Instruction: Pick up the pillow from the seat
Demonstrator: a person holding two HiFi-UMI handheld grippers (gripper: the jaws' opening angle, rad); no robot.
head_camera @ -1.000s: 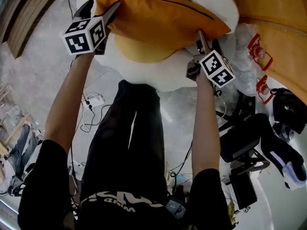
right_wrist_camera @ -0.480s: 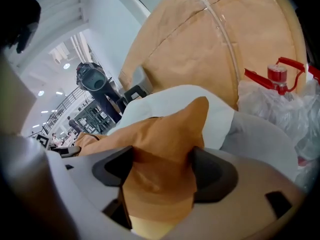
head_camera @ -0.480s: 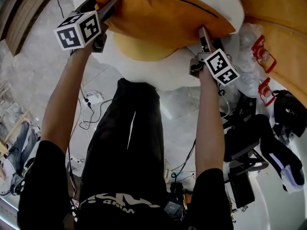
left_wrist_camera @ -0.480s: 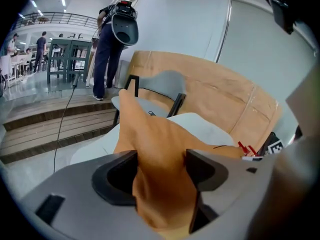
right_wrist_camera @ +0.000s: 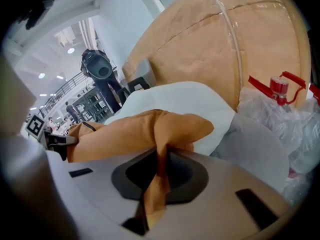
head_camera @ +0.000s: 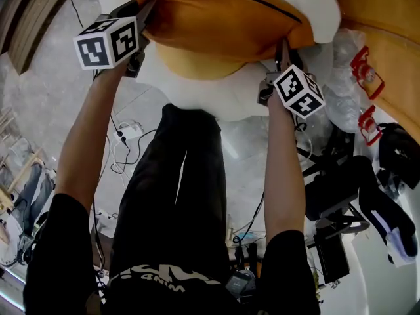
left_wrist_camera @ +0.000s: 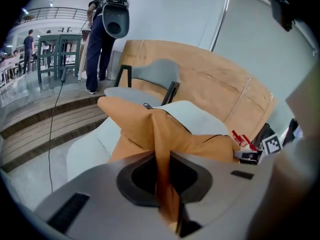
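An orange pillow (head_camera: 223, 18) lies on a white rounded seat (head_camera: 216, 100), just beyond my knees. My left gripper (head_camera: 146, 10) is at the pillow's left corner; its jaws have just been closing and now pinch a fold of the orange cover (left_wrist_camera: 162, 154). My right gripper (head_camera: 283, 46) is at the pillow's right corner, and its jaws too have just been closing, with a fold of orange fabric (right_wrist_camera: 159, 159) squeezed between them. From the right gripper view, the pillow (right_wrist_camera: 125, 134) rests against the white seat back (right_wrist_camera: 175, 96).
Clear plastic bags (head_camera: 341, 87) and red-handled items (head_camera: 359, 67) lie right of the seat. A black chair and bags (head_camera: 341, 189) stand at the right. Cables (head_camera: 125, 149) trail on the floor at left. A tan curved panel (left_wrist_camera: 210, 91) rises behind the seat; a person (left_wrist_camera: 102, 39) stands beyond.
Both grippers went from wide open around the pillow's corners to pinched shut on the orange fabric. The left gripper shifted slightly left and down; the right one hardly moved.
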